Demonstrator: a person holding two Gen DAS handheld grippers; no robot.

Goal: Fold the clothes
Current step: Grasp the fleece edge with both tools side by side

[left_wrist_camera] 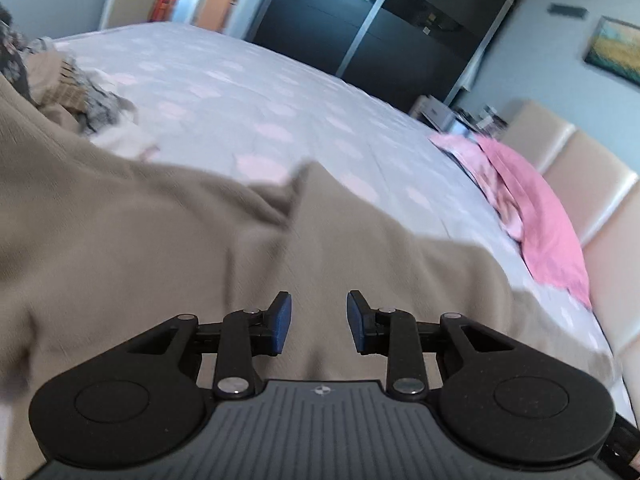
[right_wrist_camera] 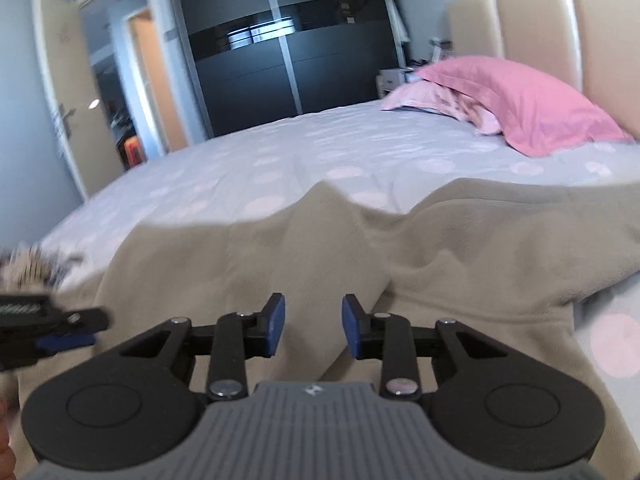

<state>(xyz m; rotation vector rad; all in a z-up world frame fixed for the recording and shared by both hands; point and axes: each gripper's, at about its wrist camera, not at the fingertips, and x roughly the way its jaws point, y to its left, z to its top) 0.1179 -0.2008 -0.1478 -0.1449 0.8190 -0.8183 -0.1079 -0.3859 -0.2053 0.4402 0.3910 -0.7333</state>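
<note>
A beige fleece garment (left_wrist_camera: pixel 160 232) lies spread on the bed, rumpled, with a pointed fold near its far edge; it also shows in the right wrist view (right_wrist_camera: pixel 440 248). My left gripper (left_wrist_camera: pixel 319 322) hovers over the garment's near part, jaws open and empty. My right gripper (right_wrist_camera: pixel 313 326) is likewise open and empty above the garment. The left gripper (right_wrist_camera: pixel 52 332) appears at the left edge of the right wrist view, blurred.
The bed has a light blue sheet with pale dots (left_wrist_camera: pixel 248 92). A pile of patterned clothes (left_wrist_camera: pixel 72 88) lies at the left. Pink pillows (right_wrist_camera: pixel 516 100) rest by the cream headboard (right_wrist_camera: pixel 560 20). A dark wardrobe (right_wrist_camera: pixel 260 48) and an open door stand beyond.
</note>
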